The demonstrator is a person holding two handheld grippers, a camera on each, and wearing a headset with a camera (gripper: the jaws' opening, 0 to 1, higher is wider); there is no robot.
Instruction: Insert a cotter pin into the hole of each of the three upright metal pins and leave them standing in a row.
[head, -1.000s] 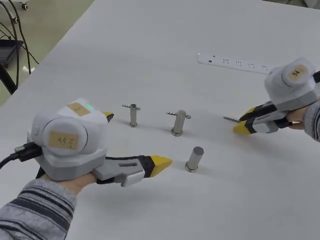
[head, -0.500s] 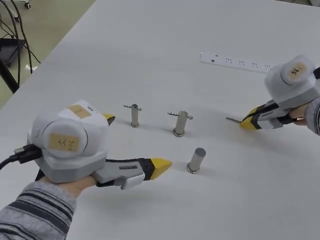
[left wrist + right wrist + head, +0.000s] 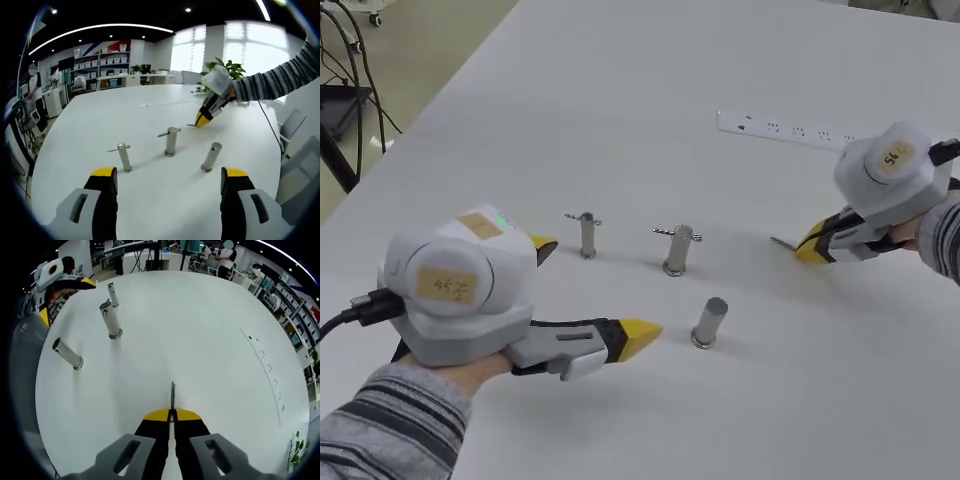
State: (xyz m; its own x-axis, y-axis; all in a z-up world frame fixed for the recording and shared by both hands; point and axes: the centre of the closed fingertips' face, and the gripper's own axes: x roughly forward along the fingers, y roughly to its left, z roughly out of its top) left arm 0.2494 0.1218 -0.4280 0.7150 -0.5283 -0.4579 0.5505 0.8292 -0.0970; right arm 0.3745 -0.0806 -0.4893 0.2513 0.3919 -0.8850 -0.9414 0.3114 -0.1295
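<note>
Now L gripper (image 3: 592,288) jaws spread nr bare pin (image 3: 708,322); R gripper (image 3: 807,250) jaws pinch cotter pin (image 3: 172,394), open table (image 3: 620,120) btwn.

A long white plastic power strip (image 3: 780,128) lies flat on the broad white table (image 3: 620,90), toward its far right. Black cables (image 3: 360,80) loop above the pale floor (image 3: 430,30) off the table's left edge. A leafy green plant (image 3: 220,66) stands before bright windows (image 3: 240,45).
</note>
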